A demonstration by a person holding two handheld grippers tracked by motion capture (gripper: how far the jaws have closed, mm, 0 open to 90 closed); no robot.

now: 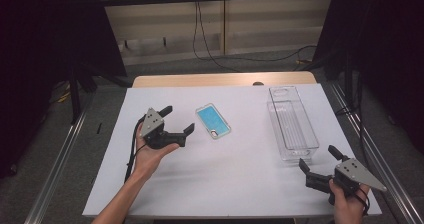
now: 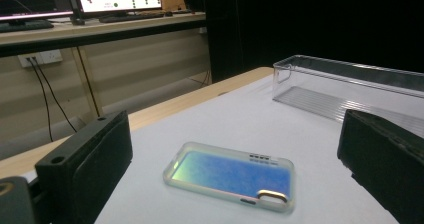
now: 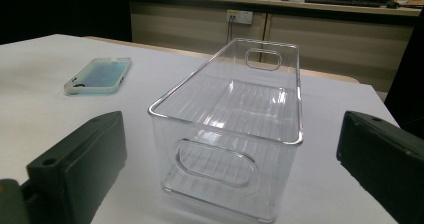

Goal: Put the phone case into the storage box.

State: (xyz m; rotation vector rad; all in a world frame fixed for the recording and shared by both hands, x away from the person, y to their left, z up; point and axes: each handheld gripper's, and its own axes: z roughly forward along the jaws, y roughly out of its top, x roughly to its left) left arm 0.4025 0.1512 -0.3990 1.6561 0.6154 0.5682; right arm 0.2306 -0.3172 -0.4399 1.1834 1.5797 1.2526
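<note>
A phone case [image 1: 213, 121] with a blue iridescent back and clear rim lies flat near the middle of the white table [image 1: 225, 184]. My left gripper [image 1: 177, 119] is open just left of it, jaws pointing at it; in the left gripper view the phone case [image 2: 231, 175] lies between and beyond the two jaws. A long clear plastic bin [image 1: 292, 124] stands empty at the right. My right gripper [image 1: 318, 158] is open at the bin's near end, and in the right gripper view the bin [image 3: 235, 129] stands just ahead with the phone case [image 3: 99, 74] far left.
The white table sits on a wooden top whose far edge [image 1: 225, 79] shows. Metal rails [image 1: 60, 154] run along both sides. Cables [image 1: 210, 54] hang on the wall behind, and black curtains [image 1: 45, 44] flank the table.
</note>
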